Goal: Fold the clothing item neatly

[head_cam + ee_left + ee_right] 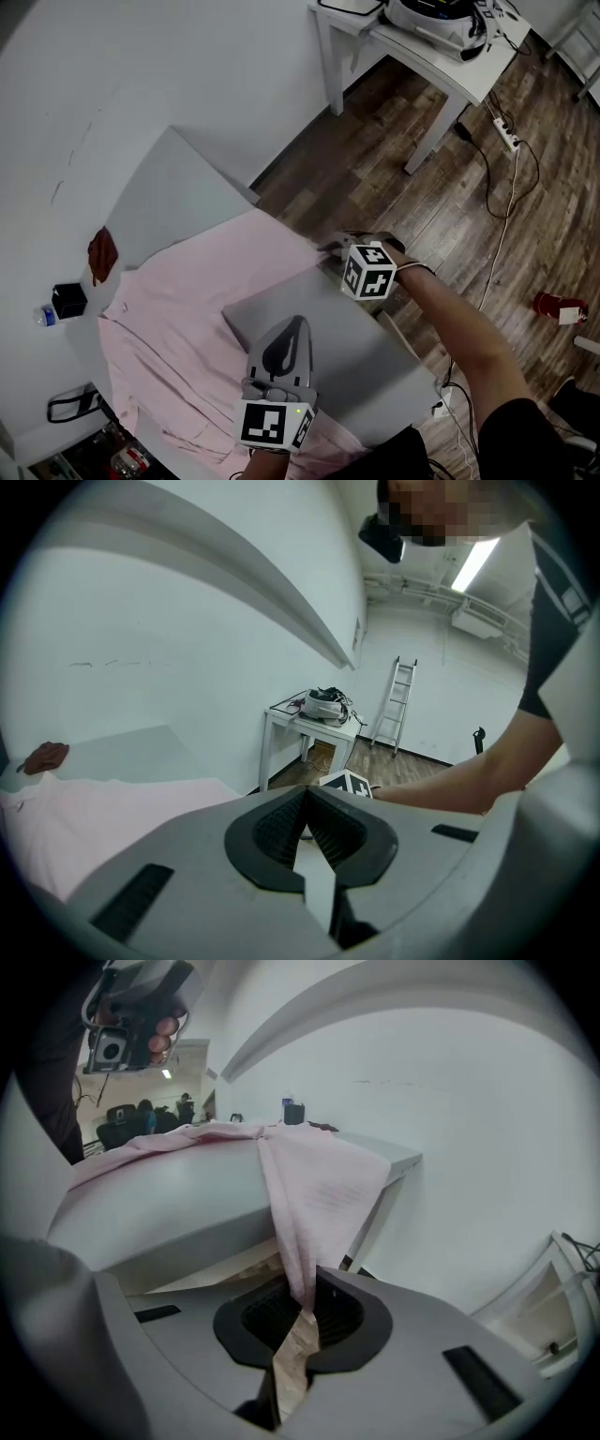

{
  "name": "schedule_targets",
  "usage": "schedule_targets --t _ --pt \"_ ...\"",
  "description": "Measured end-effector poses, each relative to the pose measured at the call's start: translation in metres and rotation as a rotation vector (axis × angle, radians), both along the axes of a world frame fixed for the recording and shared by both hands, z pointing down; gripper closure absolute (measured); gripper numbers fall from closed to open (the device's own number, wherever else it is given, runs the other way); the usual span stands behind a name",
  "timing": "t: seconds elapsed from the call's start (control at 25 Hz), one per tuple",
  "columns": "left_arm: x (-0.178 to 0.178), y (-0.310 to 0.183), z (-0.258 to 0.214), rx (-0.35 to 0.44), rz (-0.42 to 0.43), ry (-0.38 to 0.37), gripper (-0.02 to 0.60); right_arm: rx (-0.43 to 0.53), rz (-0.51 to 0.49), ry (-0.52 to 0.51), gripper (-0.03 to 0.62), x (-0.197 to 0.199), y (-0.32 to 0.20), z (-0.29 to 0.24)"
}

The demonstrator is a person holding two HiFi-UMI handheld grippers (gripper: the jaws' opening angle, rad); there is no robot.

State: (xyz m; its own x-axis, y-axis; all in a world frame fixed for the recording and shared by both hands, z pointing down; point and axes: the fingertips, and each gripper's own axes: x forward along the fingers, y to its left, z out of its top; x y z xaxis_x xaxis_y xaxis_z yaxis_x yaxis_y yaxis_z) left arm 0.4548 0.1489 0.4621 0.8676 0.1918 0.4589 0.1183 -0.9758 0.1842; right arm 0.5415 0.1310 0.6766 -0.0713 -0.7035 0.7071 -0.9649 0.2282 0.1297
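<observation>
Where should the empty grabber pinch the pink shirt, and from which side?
Probably the free side edge of the pink shirt beside the left gripper, coming low from the bare grey table. It lies flat, so only an edge fits between jaws. The right gripper clamps the end hanging off the table.

Dim, even indoor light from a ceiling strip light [473, 562]; gripper views bulge, dark-cornered, edges soft.

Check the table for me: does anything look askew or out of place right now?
One end of the pink shirt hangs off the table edge, pinched in the right gripper. A crumpled dark red cloth sits near the collar, not part of the fold.
</observation>
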Motion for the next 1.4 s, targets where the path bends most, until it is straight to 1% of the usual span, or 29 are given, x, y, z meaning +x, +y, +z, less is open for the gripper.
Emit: schedule_targets --t 0.08,0.16,0.28,0.36,0.44,0.52,0.6,0.64,0.68,0.76,0.84,0.88,0.96,1.04,1.12,1.16,1.2,1.24,1.28,1.32,1.4 --pt "-0.002 0.002 -0.004 -0.002 -0.002 0.006 0.577 0.003 0.021 0.049 0.561 0.007 0.002 -0.011" --pt "-0.006 0.006 -0.01 -0.008 -0.006 0.017 0.577 0.025 0.062 0.105 0.562 0.018 0.005 -0.032" --pt "-0.018 0.008 -0.024 -0.024 -0.016 0.042 0.577 0.069 0.164 0.194 0.562 0.034 0.007 -0.074" --pt "-0.03 0.001 -0.037 -0.032 -0.041 0.069 0.577 0.112 0.218 0.26 0.561 0.04 -0.004 -0.107" --pt "-0.048 -0.008 -0.05 -0.032 -0.08 0.099 0.577 0.167 0.222 0.325 0.561 0.036 -0.029 -0.144" --pt "-0.071 -0.017 -0.065 -0.035 -0.117 0.13 0.577 0.223 0.183 0.377 0.56 0.021 -0.059 -0.18" --pt "-0.101 -0.029 -0.08 -0.04 -0.158 0.159 0.577 0.274 0.101 0.42 0.561 -0.008 -0.095 -0.211" --pt "-0.118 -0.036 -0.087 -0.043 -0.18 0.174 0.577 0.297 0.037 0.446 0.56 -0.028 -0.114 -0.225" --pt "-0.136 -0.042 -0.093 -0.046 -0.202 0.187 0.577 0.315 -0.045 0.476 0.561 -0.053 -0.132 -0.236" --pt "-0.174 -0.056 -0.101 -0.049 -0.246 0.209 0.577 0.323 -0.25 0.544 0.56 -0.115 -0.163 -0.248" --pt "-0.213 -0.069 -0.103 -0.061 -0.299 0.211 0.577 0.292 -0.458 0.607 0.56 -0.184 -0.183 -0.242" --pt "-0.232 -0.077 -0.102 -0.07 -0.327 0.205 0.577 0.272 -0.537 0.633 0.56 -0.215 -0.191 -0.234" --pt "-0.267 -0.092 -0.097 -0.078 -0.38 0.193 0.577 0.231 -0.648 0.67 0.56 -0.266 -0.207 -0.212" --pt "-0.295 -0.104 -0.096 -0.073 -0.422 0.196 0.577 0.175 -0.756 0.708 0.56 -0.303 -0.215 -0.184" --pt "-0.317 -0.114 -0.097 -0.066 -0.452 0.209 0.577 0.08 -0.865 0.738 0.56 -0.327 -0.209 -0.149" --pt "-0.328 -0.118 -0.096 -0.068 -0.464 0.215 0.577 0.019 -0.897 0.724 0.56 -0.336 -0.203 -0.131" --pt "-0.339 -0.122 -0.095 -0.073 -0.476 0.219 0.577 -0.041 -0.91 0.69 0.544 -0.344 -0.195 -0.116" --pt "-0.349 -0.126 -0.093 -0.082 -0.487 0.221 0.577 -0.09 -0.909 0.645 0.457 -0.355 -0.189 -0.104" --pt "-0.358 -0.13 -0.092 -0.093 -0.498 0.223 0.577 -0.125 -0.905 0.595 0.397 -0.368 -0.183 -0.098" --pt "-0.366 -0.134 -0.092 -0.1 -0.507 0.225 0.577 -0.147 -0.903 0.54 0.387 -0.383 -0.176 -0.097" --pt "-0.375 -0.14 -0.095 -0.101 -0.51 0.237 0.577 -0.16 -0.904 0.43 0.387 -0.41 -0.161 -0.105"
